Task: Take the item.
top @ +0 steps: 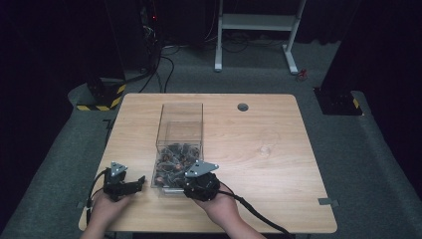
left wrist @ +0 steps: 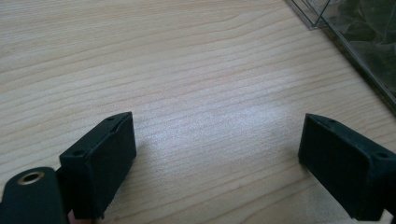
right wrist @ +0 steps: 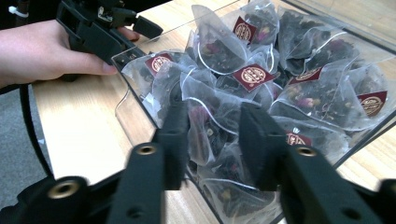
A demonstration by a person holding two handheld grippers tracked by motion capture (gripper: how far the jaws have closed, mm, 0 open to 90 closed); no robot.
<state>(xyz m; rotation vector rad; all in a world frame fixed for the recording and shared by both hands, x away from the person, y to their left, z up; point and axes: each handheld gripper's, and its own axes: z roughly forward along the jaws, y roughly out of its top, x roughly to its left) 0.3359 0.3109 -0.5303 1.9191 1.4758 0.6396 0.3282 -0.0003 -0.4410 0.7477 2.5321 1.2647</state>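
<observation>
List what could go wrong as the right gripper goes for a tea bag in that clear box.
1. The right gripper has its jaws around one tea bag in a crowded pile; neighbours or strings may lift too.
2. The clear box is light-looking and unheld; the left gripper sits open on the table beside it, so the box may slide.

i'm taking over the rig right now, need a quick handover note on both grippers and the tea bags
Left gripper: open, empty, low over bare table left of the clear box.
Right gripper: jaws part open, reaching into the box's near end, closing around a tea bag; not clearly gripped yet.
Tea bags: all piled in the box's near end; none on the table.
Done: nothing taken out.
Left: probably grip one bag and lift it out.
</observation>
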